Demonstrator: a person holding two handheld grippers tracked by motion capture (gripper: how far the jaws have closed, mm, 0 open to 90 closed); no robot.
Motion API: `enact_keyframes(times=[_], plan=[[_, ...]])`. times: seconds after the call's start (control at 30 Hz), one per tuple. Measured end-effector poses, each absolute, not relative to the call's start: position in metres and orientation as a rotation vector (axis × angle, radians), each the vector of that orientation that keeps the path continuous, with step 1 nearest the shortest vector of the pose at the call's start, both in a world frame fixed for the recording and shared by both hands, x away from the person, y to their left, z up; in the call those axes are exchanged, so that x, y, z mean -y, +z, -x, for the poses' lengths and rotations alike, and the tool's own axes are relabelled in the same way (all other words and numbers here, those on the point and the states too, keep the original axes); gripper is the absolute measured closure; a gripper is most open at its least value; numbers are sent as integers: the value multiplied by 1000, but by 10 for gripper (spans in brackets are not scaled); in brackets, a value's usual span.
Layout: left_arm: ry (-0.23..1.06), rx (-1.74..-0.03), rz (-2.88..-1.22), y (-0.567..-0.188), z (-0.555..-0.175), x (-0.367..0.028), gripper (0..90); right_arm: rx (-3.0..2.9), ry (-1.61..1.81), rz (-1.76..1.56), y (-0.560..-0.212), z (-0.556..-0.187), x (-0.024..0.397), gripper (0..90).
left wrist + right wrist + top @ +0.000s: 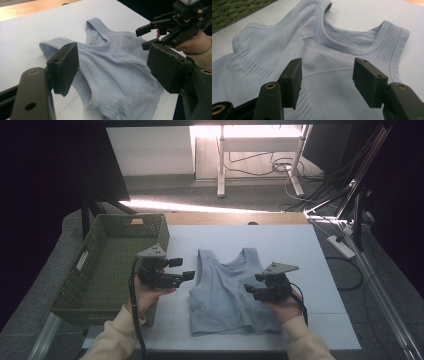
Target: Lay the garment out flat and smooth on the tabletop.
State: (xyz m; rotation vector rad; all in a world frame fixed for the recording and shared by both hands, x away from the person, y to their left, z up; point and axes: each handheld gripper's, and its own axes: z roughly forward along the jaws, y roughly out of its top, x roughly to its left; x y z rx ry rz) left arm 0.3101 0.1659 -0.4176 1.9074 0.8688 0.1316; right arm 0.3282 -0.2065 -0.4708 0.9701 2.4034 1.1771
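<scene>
One pale blue tank top [226, 292] lies flat on the white table [325, 270], straps toward the far edge and hem toward the person, so its long axis runs from near to far. No brand, label or writing can be read on it. To its left, one green woven basket [107, 265] sits at the table's left edge.

Two grippers are in the person's hands. The left gripper [189, 274] hovers just beside the top's left armhole, jaws spread wide with nothing between them. The right gripper [250, 289] hangs over the top's right side, jaws parted and gripping nothing; in the right gripper view the fabric lies below the pads [367, 82].
</scene>
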Motion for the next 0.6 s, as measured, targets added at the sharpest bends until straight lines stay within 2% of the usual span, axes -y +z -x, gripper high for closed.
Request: enact_keyframes(times=[0.6], plan=[[138,-869,-1894,-415,-314,-171,259,-2437,1272,-828,-464,-311,186,410]])
